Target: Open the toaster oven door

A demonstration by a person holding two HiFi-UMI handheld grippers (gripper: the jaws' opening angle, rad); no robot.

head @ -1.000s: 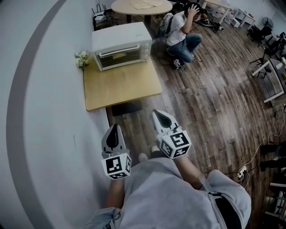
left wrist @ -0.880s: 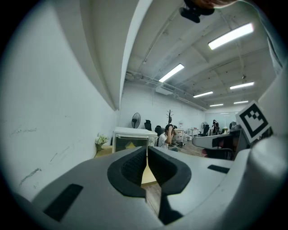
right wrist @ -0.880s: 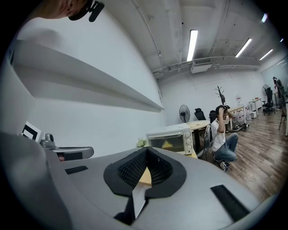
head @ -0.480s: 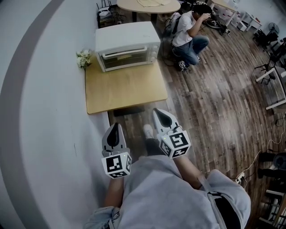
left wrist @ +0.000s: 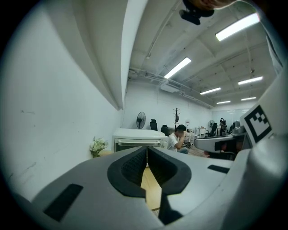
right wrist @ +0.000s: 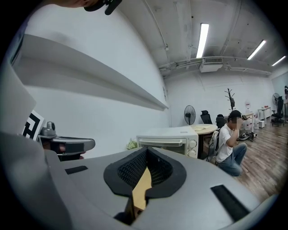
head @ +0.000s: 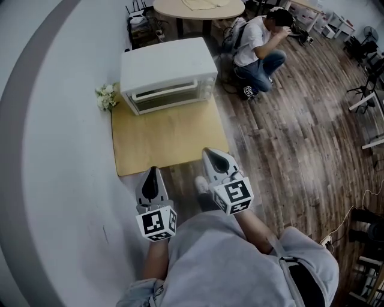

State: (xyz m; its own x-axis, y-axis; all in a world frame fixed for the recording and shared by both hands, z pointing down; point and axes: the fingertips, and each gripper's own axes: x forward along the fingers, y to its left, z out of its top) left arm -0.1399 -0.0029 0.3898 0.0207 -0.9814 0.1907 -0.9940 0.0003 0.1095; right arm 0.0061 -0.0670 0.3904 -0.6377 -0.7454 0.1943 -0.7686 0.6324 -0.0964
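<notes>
A white toaster oven [head: 168, 73] stands at the far end of a low wooden table [head: 168, 139], its glass door closed and the handle bar along the door's top; it also shows in the left gripper view [left wrist: 137, 138] and the right gripper view [right wrist: 170, 139]. My left gripper [head: 152, 174] is shut and empty, held near the table's near edge. My right gripper [head: 215, 157] is likewise shut and empty, over the table's near right corner. Both are well short of the oven.
A small bunch of white flowers [head: 105, 96] lies at the oven's left against the white wall. A person [head: 259, 42] crouches on the wood floor just right of the oven. A round table [head: 198, 8] stands behind it. Desks and chairs fill the far right.
The table and oven have drawn closer in the head view; both grippers now reach the table's near edge. The crouching person has shifted a little.
</notes>
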